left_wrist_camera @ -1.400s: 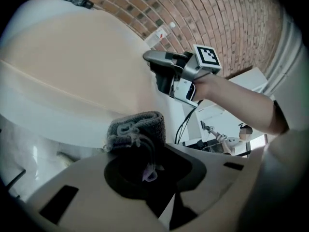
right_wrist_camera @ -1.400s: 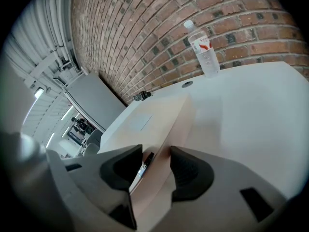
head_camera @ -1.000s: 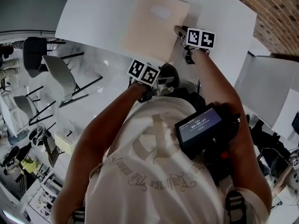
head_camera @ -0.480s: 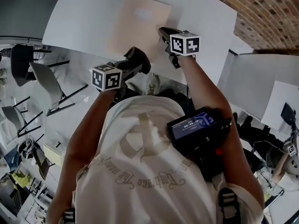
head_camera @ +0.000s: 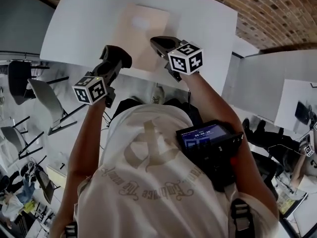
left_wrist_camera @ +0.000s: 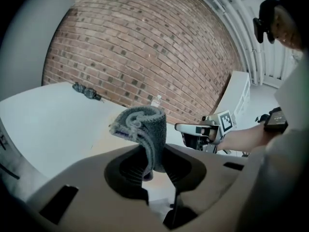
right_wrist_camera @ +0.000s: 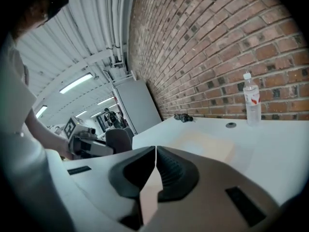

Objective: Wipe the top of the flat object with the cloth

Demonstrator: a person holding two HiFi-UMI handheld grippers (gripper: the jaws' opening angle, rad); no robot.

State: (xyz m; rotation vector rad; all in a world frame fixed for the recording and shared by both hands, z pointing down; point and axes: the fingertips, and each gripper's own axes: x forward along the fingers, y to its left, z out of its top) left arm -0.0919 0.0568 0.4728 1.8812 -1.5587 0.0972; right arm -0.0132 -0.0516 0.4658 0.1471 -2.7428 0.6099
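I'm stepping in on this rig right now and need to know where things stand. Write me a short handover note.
Left gripper: shut on the rolled grey fuzzy cloth, clear of the table.
Right gripper: jaws have just closed with nothing between them.
Flat beige rectangular board: lies on the white table ahead of both grippers; neither touches it.
Done: cloth is in hand; whether any wiping happened cannot be told.
Left: lower the cloth and wipe the board's top.
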